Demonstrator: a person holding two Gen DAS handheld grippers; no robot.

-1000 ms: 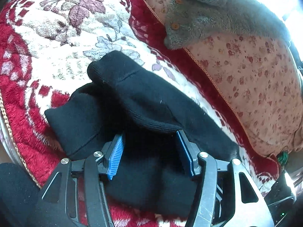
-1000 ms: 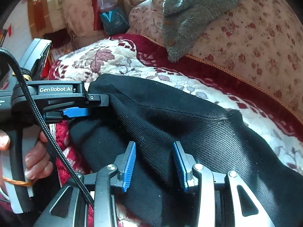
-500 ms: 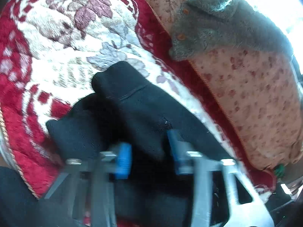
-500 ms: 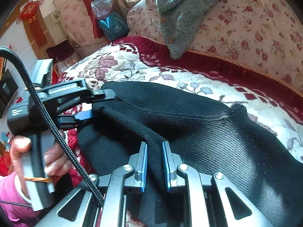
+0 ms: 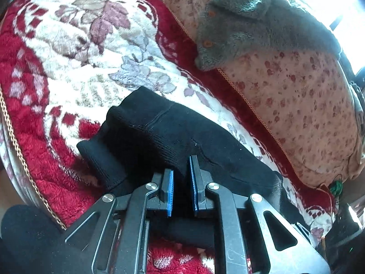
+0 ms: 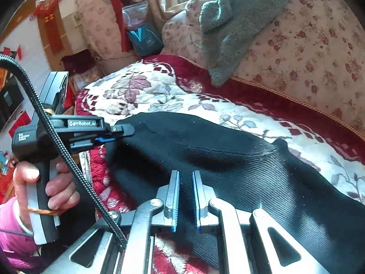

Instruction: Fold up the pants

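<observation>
Red-and-cream floral blanket (image 5: pixel 68 45) carries black pants (image 6: pixel 228 150). Left gripper (image 5: pixel 181 173) nipped onto a raised fold at pants' left end; right gripper (image 6: pixel 185 182) nearly closed, cloth between its pads, grip uncertain

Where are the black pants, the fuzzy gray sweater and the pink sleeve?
black pants (image 6: pixel 228 155), right wrist view, on the ribbed middle.
fuzzy gray sweater (image 5: pixel 262 22), left wrist view, on its body.
pink sleeve (image 6: pixel 9 223), right wrist view, on the cuff.
</observation>
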